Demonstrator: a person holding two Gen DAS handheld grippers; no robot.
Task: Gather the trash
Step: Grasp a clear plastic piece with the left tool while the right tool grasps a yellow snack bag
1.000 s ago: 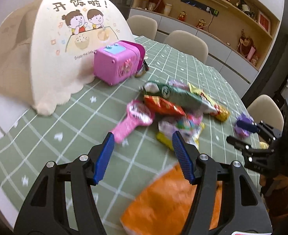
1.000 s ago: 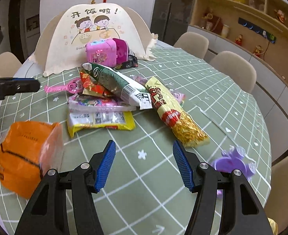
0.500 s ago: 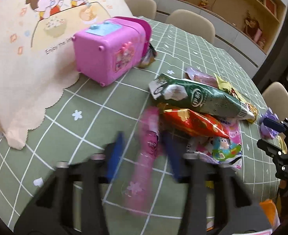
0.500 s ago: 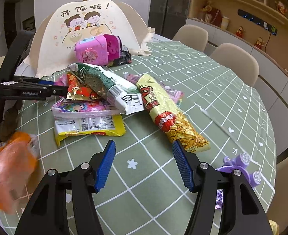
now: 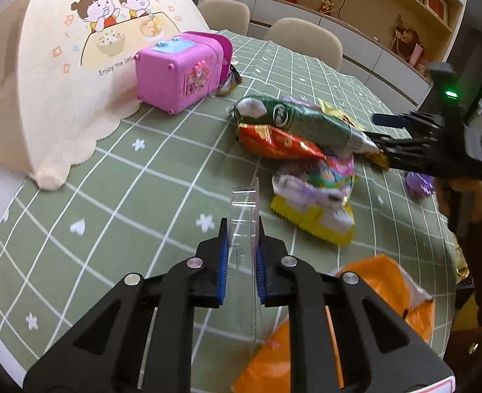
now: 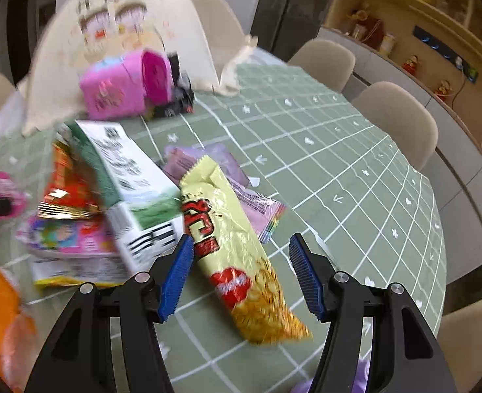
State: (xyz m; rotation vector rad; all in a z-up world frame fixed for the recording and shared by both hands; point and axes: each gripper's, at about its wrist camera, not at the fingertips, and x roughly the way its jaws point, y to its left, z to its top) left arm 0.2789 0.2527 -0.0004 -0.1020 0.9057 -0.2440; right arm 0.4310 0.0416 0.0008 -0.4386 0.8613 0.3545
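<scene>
While your left gripper (image 5: 242,255) pinches a clear plastic blister pack (image 5: 244,209) upright between its blue pads, the orange bag (image 5: 385,281) sits just below it at four o'clock. Your fingers there are nearly together, with only the thin plastic between them. Past the fingertips lies the green checked tablecloth (image 5: 149,177), and at one o'clock the wrapper heap: a yellow-edged packet (image 5: 316,219), a red packet (image 5: 280,140) and a green packet (image 5: 309,121) on top. Your right gripper shows there at three o'clock, reaching into the far side of the heap. Farther off at eleven o'clock stands the pink toy box (image 5: 178,68) against the cream food cover (image 5: 64,65).

Over on your right gripper (image 6: 241,271), the fingers are spread wide and hold nothing. Between them lies a long yellow snack packet (image 6: 234,242), running toward eleven o'clock. Whether the pads touch it, you cannot tell. At ten o'clock, blurred, sits the green-and-white packet (image 6: 126,177).
</scene>
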